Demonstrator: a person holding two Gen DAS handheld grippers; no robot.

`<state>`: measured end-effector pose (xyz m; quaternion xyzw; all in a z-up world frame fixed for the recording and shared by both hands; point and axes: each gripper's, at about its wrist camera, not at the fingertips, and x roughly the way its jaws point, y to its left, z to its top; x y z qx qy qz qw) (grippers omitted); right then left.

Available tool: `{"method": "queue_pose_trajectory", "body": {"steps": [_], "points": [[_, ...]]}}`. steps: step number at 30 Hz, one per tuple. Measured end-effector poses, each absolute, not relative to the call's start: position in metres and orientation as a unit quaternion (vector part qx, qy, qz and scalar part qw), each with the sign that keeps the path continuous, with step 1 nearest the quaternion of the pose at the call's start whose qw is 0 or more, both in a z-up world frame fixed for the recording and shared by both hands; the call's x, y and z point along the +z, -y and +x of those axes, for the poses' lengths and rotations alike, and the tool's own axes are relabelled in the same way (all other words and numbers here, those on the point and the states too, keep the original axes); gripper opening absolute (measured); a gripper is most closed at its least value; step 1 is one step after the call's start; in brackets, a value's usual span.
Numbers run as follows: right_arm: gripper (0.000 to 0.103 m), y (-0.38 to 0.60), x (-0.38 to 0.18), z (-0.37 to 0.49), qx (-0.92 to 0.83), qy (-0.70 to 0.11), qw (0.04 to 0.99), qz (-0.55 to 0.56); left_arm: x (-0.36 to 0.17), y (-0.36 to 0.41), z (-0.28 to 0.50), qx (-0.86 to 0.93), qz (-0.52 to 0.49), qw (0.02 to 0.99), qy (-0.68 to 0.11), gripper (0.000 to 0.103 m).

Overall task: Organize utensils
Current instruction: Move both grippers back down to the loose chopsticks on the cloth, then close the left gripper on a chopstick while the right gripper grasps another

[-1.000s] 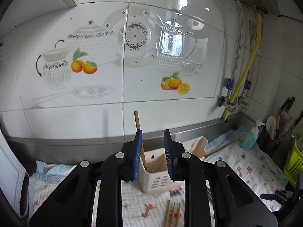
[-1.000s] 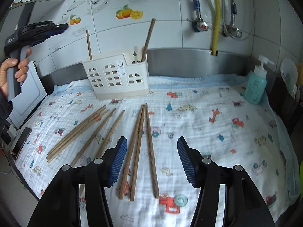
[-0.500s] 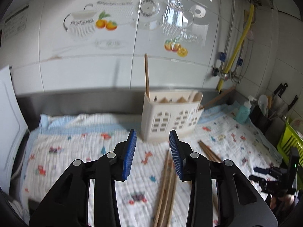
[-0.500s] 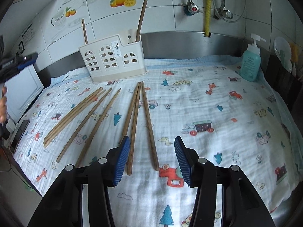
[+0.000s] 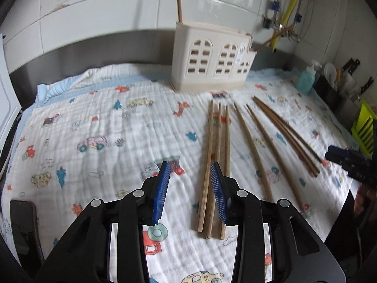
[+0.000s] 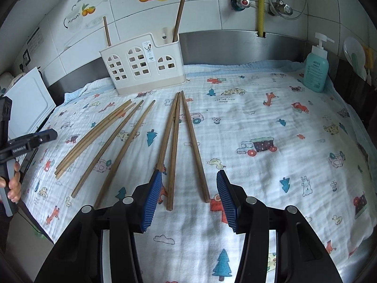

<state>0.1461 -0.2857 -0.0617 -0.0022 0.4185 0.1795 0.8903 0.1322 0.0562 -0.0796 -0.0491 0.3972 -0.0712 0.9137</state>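
Note:
Several wooden chopsticks lie on a printed cloth in front of a cream slotted utensil holder [image 5: 212, 63] [image 6: 143, 66]. Two chopsticks [image 6: 180, 14] stand in the holder. My left gripper [image 5: 189, 165] hangs open low over the cloth, with nothing between its pads. A group of three light chopsticks [image 5: 218, 141] lies just to its right, beside its right finger. My right gripper [image 6: 189, 174] is open over the near ends of three darker chopsticks [image 6: 174, 141]. Two of those ends lie between its pads, which do not touch them.
A teal soap bottle [image 6: 315, 68] stands at the back right. A white cutting board [image 6: 26, 103] leans at the left, and a phone [image 5: 23, 224] lies beside the cloth's left edge. Knives and a green rack [image 5: 364, 127] crowd the far right. Pipes run down the tiled wall.
My left gripper dropped from the holder's top, where a chopstick stood between its pads, down toward the cloth and opened wider. The right gripper sank slightly and its jaws narrowed a little.

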Motion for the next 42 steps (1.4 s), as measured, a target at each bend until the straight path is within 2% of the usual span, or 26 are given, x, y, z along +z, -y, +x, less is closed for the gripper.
{"method": "queue_pose_trajectory", "body": {"steps": [15,16,18,20,24,30,38,42], "points": [[0.047,0.286,-0.066,0.149,0.178,-0.424,0.888,-0.002,-0.104,-0.044,0.144,-0.092,-0.019,0.897,-0.432,0.036],[0.047,0.286,-0.067,0.149,0.177,-0.424,0.888,-0.002,-0.105,-0.043,0.145,-0.092,-0.016,0.896,-0.433,0.034],[0.047,0.286,-0.067,0.15,0.178,-0.425,0.888,-0.002,-0.106,-0.042,0.148,-0.095,-0.011,0.895,-0.436,0.025],[0.047,0.286,-0.068,0.15,0.178,-0.425,0.888,-0.002,-0.108,-0.042,0.15,-0.095,-0.012,0.894,-0.438,0.024],[0.047,0.286,-0.068,0.15,0.177,-0.425,0.888,-0.002,-0.109,-0.039,0.152,-0.106,-0.007,0.893,-0.437,0.014],[0.047,0.286,-0.069,0.152,0.177,-0.426,0.887,-0.002,-0.11,-0.03,0.152,-0.115,0.018,0.891,-0.438,0.013],[0.039,0.285,-0.073,0.155,0.179,-0.431,0.884,-0.008,-0.115,-0.033,0.154,-0.101,0.02,0.892,-0.44,0.009],[0.031,0.286,-0.076,0.158,0.178,-0.436,0.882,-0.011,-0.115,-0.033,0.154,-0.096,0.015,0.893,-0.44,0.009]]}}
